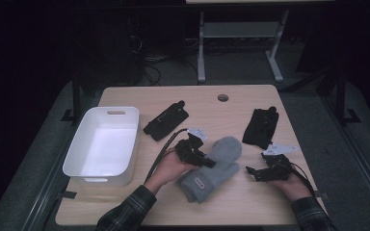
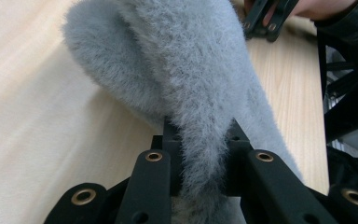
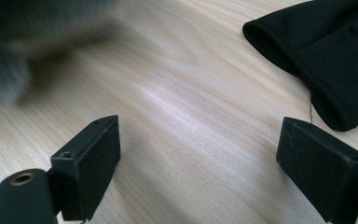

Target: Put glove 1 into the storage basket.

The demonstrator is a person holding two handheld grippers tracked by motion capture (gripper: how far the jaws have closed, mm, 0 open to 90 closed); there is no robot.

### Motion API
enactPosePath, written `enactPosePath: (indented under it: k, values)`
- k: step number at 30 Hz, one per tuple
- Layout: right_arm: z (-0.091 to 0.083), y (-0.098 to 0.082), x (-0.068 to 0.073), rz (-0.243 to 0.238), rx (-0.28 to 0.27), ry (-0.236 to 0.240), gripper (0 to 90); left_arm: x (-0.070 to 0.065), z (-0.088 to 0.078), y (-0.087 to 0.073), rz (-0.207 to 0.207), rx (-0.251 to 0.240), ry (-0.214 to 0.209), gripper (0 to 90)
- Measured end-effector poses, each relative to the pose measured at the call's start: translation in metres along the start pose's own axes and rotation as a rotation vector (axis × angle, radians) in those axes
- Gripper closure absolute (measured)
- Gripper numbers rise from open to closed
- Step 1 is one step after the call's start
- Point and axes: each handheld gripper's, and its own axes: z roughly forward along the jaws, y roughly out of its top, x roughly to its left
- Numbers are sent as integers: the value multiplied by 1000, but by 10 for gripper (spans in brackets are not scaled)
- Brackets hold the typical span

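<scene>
Lifting is the step in hand: left gripper [image 1: 207, 162] has its jaws clenched on the fluffy grey mitten [image 1: 215, 169] mid-table, right gripper [image 1: 251, 172] waits wide open, and next comes carrying it, probably to the white plastic bin [image 1: 126, 144].

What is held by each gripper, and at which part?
The left gripper pinches the grey fuzzy mitten by a fold of its fabric. The right gripper holds nothing.
</scene>
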Motion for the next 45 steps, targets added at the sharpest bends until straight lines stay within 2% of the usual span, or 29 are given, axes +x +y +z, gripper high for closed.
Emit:
enactPosePath:
  k: [5, 10, 23, 28, 31, 39, 45]
  values:
    - [0, 0, 0, 1, 1, 0, 133, -1, -22, 4, 8, -26, 45, 764]
    - [0, 0, 0, 5, 0, 1, 133, 0, -45, 6, -11, -70, 81, 764]
    - [0, 0, 1, 7, 2, -2, 128, 2, -106, 10, -32, -103, 166, 763]
    - [1, 1, 2, 5, 10, -5, 81, 2, -133, 12, -24, -111, 206, 762]
    - [3, 1, 1, 13, 24, -13, 23, 3, -149, 10, -47, -127, 218, 762]
    - [3, 1, 1, 15, 26, -15, 23, 8, -194, 0, -86, -153, 277, 762]
    - [3, 1, 1, 15, 26, -15, 23, 13, -229, -16, -133, -182, 332, 762]
